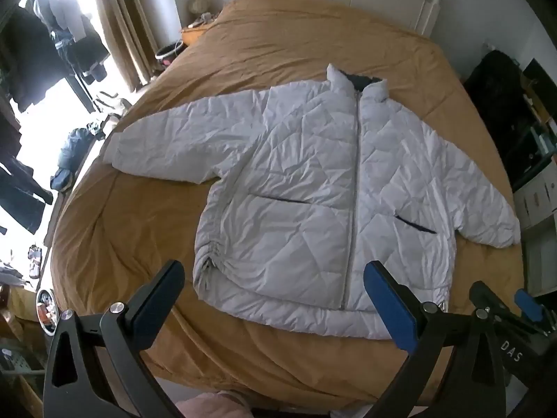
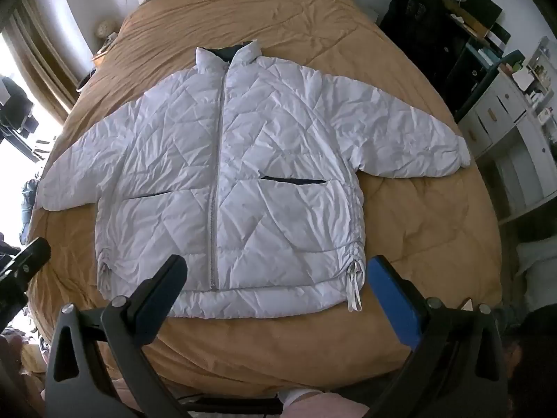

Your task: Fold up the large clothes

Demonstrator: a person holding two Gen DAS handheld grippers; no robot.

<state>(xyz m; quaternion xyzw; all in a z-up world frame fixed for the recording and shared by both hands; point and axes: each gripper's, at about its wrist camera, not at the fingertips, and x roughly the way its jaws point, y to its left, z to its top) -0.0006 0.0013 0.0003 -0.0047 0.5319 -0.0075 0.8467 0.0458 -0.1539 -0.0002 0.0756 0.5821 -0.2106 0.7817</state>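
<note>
Since the puffy white quilted jacket (image 2: 229, 174) lies flat on the tan bed (image 2: 417, 226), sleeves out, no fold is made; left claw (image 1: 275, 299) and right claw (image 2: 275, 292) gape wide, empty.

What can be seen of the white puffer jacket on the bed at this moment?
The white puffer jacket lies flat, front up, on the tan bedspread, collar toward the headboard and hem toward the camera. Its fabric looks quilted in diamonds and is creased. The centre zip is closed up to the standing collar, whose dark lining shows. Both sleeves are spread outward. Two slanted pocket slits with dark edges cross the front, and gathered drawcords hang at the hem sides. Neither gripper touches it; only the bedspread does.
</note>
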